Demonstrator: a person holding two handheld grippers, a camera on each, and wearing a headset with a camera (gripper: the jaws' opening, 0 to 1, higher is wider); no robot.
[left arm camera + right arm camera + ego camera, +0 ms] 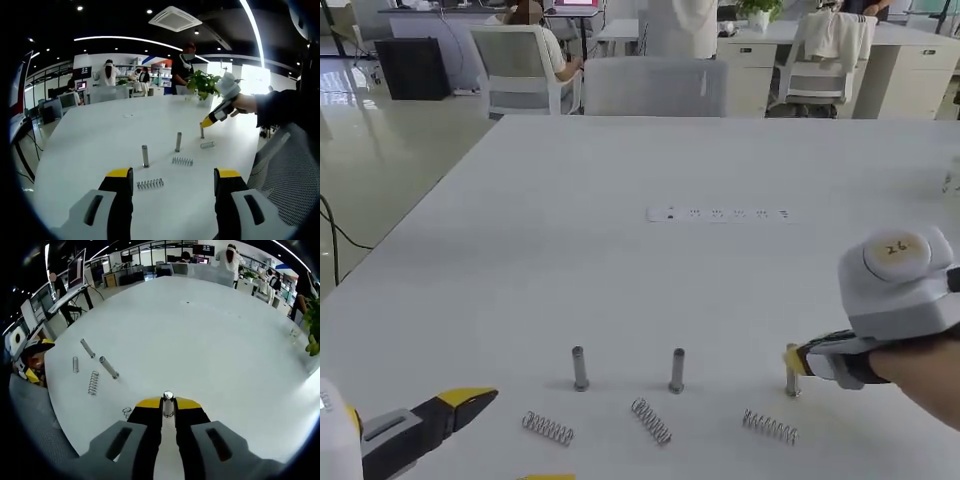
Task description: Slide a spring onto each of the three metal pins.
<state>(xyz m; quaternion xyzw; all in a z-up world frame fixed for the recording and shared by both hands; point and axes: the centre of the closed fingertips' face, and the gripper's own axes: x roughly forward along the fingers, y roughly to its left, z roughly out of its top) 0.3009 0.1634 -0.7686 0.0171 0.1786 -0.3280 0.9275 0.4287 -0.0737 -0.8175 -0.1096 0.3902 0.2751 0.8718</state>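
Your right gripper (168, 407) has its fingers clenched on the right pin (792, 385), which stands upright toward 4 o'clock on the tabletop (720, 290). I judge you should keep it plumb with its top bare, so the right spring (769, 427), lying at its 6 o'clock, can slide on. Your left gripper (174, 175) hovers released, with the left spring (150, 183) at its 12 o'clock. The left pin (579, 367) and middle pin (677, 370) stand bare, and the middle spring (651, 420) lies clear of your path.
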